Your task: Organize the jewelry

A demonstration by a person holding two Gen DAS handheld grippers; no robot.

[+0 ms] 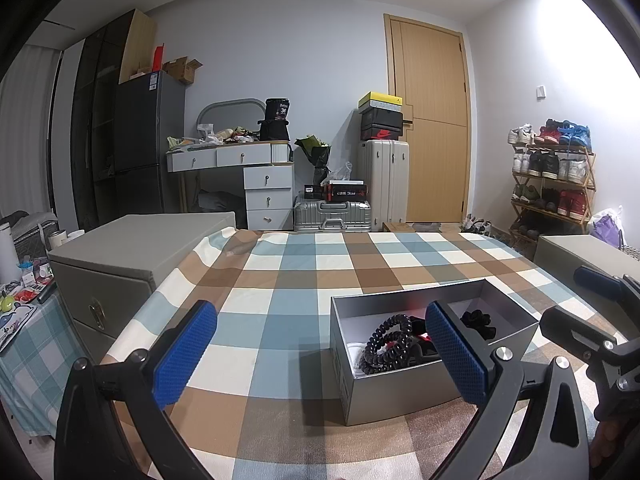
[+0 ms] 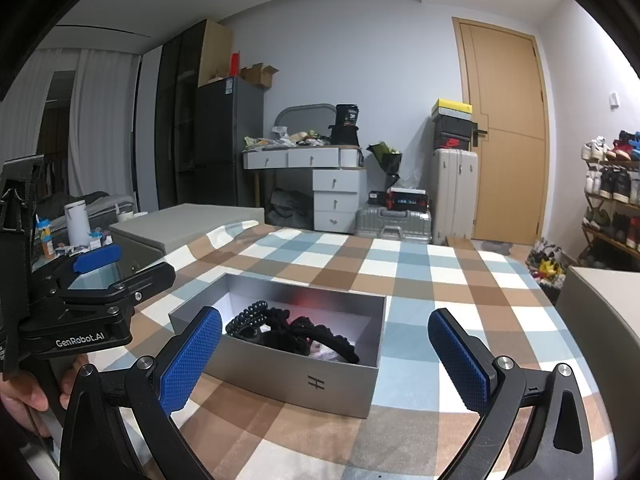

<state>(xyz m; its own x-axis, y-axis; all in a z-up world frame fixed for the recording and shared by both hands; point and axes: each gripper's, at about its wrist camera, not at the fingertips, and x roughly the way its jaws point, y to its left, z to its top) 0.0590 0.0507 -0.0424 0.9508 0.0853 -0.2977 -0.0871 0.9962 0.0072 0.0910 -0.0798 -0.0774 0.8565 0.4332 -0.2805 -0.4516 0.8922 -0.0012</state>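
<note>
**Open box lies between two hand-held grippers, nearer the right one**

The grey box (image 2: 296,376) sits on the checked cloth (image 2: 420,280) toward the bench's near edge. From the right hand-held gripper (image 2: 324,360) it lies straight ahead and a little left, its long axis running slantwise from near-right to far-left. From the left hand-held gripper (image 1: 320,356) it lies ahead and to the right, that gripper's right finger (image 1: 456,356) overlapping the box's near wall in view. The right one looks better lined up, so I judge it the likelier to reach in.

Both grippers have their fingers spread wide and carry nothing.

The box is stiff, matte, straight-walled card with a pale lining. Inside lie black coiled bands (image 2: 248,316), springy and ridged, a soft ruffled black scrunchie (image 2: 320,336) and something red, too blurred to name. The finger pads are blue with a knurled texture.
</note>
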